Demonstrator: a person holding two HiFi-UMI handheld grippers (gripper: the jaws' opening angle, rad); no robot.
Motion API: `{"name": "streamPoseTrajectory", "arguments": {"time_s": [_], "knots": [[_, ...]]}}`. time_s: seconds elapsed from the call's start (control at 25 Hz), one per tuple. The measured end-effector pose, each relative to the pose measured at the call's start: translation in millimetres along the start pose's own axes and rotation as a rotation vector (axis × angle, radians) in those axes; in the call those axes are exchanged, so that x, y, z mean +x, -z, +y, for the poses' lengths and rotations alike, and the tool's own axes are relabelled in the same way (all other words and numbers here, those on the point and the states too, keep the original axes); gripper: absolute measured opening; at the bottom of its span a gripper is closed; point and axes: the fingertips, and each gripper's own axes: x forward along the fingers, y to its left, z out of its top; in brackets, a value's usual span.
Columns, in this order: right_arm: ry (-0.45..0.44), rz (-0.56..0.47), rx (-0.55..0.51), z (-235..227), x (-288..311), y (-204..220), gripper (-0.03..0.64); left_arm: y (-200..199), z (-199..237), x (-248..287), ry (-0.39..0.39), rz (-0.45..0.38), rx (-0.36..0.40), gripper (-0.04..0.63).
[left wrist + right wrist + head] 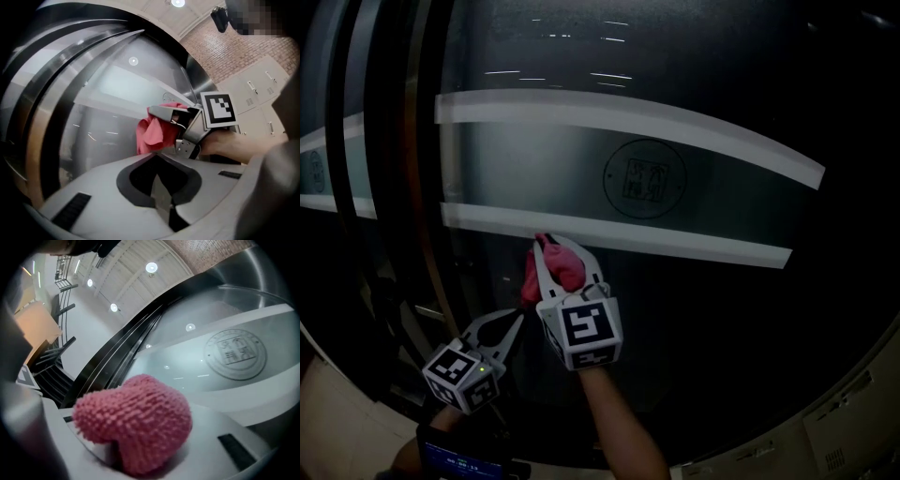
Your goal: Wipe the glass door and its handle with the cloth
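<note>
The cloth (563, 266), a pink nubbly wad, is pinched between the jaws of the right gripper (560, 251) and pressed to the glass door (703, 103), right at the lower edge of the lower frosted stripe (694, 246). In the right gripper view the wad fills the gap between the jaws, with glass close behind it. A second frosted stripe (628, 116) runs above, and between the two stripes, up and to the right of the cloth, sits a round emblem (644, 178) with small print too fine to read. The left gripper (516, 322) hangs just below and left of the right one, near it but apart from it and off the cloth. Its jaws are pressed together at the tips with nothing between them. A dark vertical bar (420, 187) runs down the left side of the door; whether it is the handle cannot be told. A forearm (623, 427) leads down from the right gripper.
</note>
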Motion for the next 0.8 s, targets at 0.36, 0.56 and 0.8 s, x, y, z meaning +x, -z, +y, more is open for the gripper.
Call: {"name": "streamPoseTrajectory", "arguments": {"time_s": [0.36,0.56,0.8], "knots": [[0.255,0.079,-0.072,-166,-148,5,0.049,14,-103,87,0.137,-0.006,-0.001,0.002],[0.391,0.127,-0.084,-245,-223,10,0.049,30,-148,112,0.184,0.025,-0.022,0.002],[0.490,0.152,-0.083,-295,-264,16,0.049,44,-154,121,0.178,0.032,-0.011,0.002]]}}
